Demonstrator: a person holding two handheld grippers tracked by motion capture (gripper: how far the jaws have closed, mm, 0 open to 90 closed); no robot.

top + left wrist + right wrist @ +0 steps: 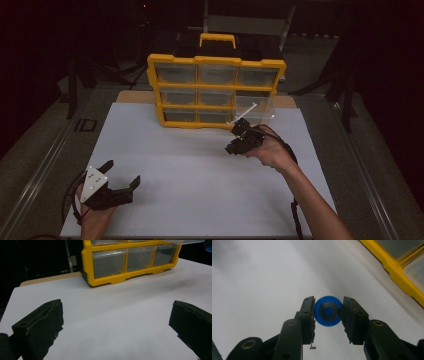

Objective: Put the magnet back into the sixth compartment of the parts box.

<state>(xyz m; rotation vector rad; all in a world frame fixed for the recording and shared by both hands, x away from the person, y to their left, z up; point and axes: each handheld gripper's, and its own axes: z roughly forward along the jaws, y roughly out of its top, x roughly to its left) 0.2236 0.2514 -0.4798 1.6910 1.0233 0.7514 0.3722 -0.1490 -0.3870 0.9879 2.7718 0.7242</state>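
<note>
- Risk, slip: the blue wheel is pinched only at its round rim, between the tips of the right gripper. A small round part held at two points could pivot or pop out if the hand tilts or jolts. It would likely roll across the white table sheet.
- Risk, missed drop: one clear drawer of the yellow organizer stands pulled out at the cabinet's right side, just beyond the right gripper. If that drawer is the target, a release before the wheel is over the opening would land the part on the sheet or on the drawer's front lip.
- Risk, knock: the pulled-out drawer juts toward the hand. A careless advance could push it or shift the cabinet.
- Right gripper: jaws narrow, pads pressing on opposite sides of the wheel, which sits at the very tips above bare sheet. The organizer's yellow frame crosses the upper right corner of the right gripper view.
- Left gripper: jaws spread wide, nothing between them. It rests low near the sheet's front left corner, well apart from the organizer and the other hand.
</note>
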